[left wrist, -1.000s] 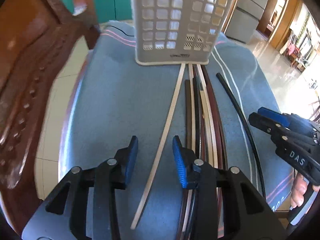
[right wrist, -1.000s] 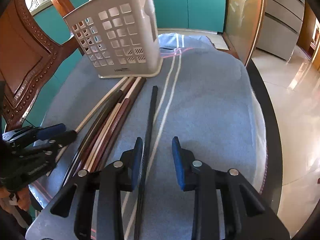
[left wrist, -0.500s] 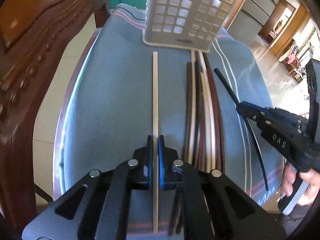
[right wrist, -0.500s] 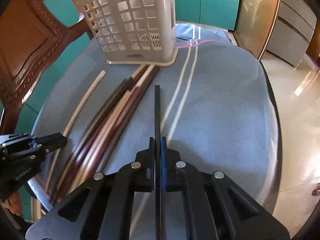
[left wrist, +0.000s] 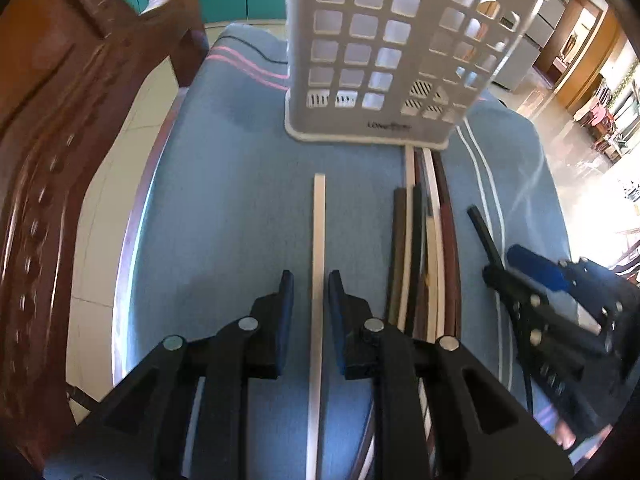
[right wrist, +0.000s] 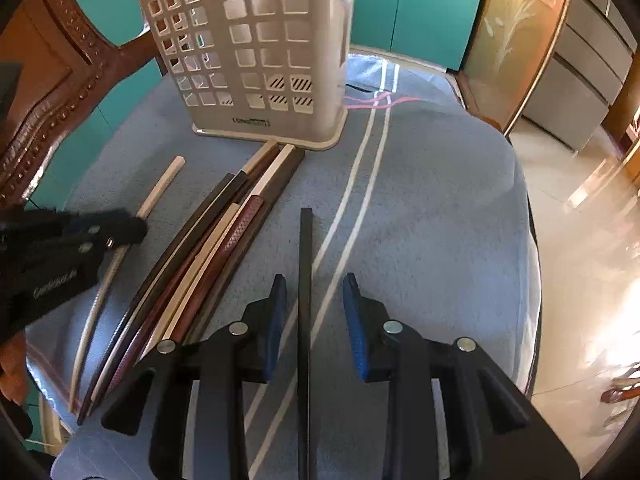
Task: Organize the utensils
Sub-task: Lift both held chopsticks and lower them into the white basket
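Note:
A cream chopstick lies on the blue cloth between the open jaws of my left gripper; it also shows in the right wrist view. A black chopstick lies between the open jaws of my right gripper; it also shows in the left wrist view. Neither stick is pinched. A bundle of several brown, cream and dark chopsticks lies between the two, also seen in the right wrist view. The white perforated utensil basket stands upright beyond them, also in the right wrist view.
The blue cloth covers a round table with a dark rim. A carved wooden chair stands close on the left. Teal cabinets and a shiny floor lie beyond the table's right edge.
Half a second ago both grippers were shut on their chopsticks; now both have opened and the sticks lie loose between the jaws, nearer the basket.

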